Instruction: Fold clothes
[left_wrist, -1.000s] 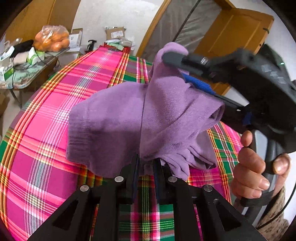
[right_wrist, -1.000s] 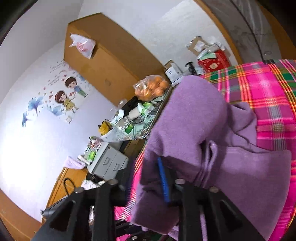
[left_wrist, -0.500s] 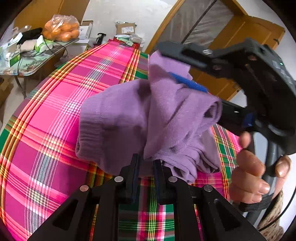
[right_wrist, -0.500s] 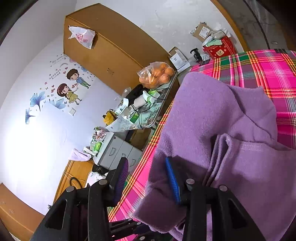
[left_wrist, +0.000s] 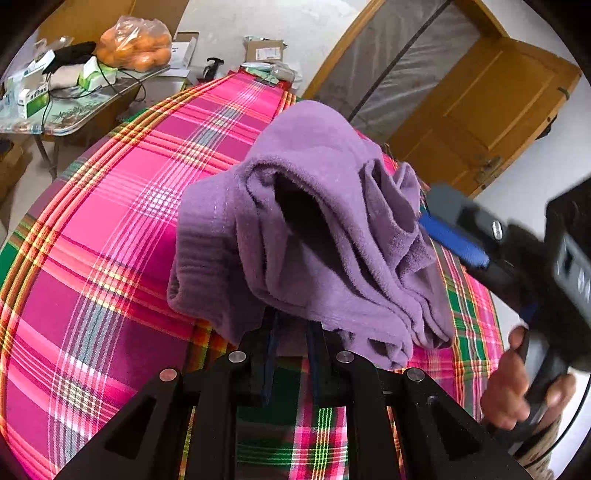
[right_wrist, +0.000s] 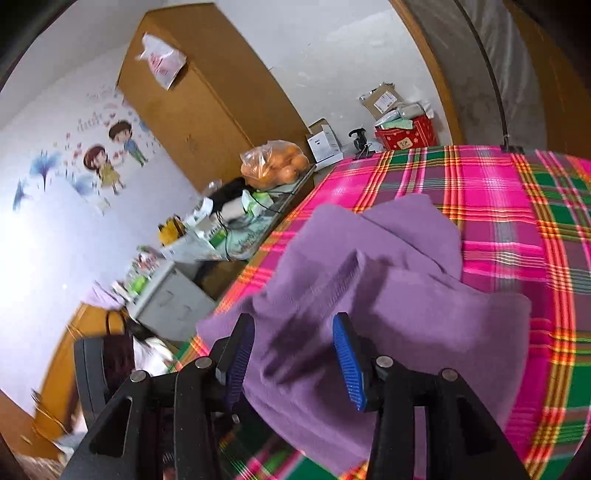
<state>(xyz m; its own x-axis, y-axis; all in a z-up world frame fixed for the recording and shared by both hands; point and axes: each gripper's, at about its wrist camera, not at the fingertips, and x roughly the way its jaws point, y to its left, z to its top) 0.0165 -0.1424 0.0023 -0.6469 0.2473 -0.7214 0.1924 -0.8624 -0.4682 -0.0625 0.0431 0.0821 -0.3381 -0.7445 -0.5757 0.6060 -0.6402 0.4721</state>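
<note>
A purple fleece garment (left_wrist: 325, 229) lies bunched in loose folds on the pink and green plaid tablecloth (left_wrist: 110, 240). My left gripper (left_wrist: 291, 332) is shut on the garment's near edge, and the cloth drapes over its fingertips. In the left wrist view, one blue pad (left_wrist: 454, 240) of the right gripper shows just right of the heap, clear of the cloth. My right gripper (right_wrist: 291, 354) stands open, its blue pads spread wide. The garment (right_wrist: 406, 314) lies loose below and beyond them on the cloth-covered table (right_wrist: 498, 206).
A person's hand (left_wrist: 506, 391) holds the right gripper's handle at the right. A cluttered side table with a bag of oranges (left_wrist: 136, 48) stands off the table's left. A wooden door (left_wrist: 480, 110) and a tall cabinet (right_wrist: 207, 96) stand behind.
The right gripper has opened, let go of the garment and drawn back to the right. The raised fold has dropped into a heap. The left gripper keeps its hold.
</note>
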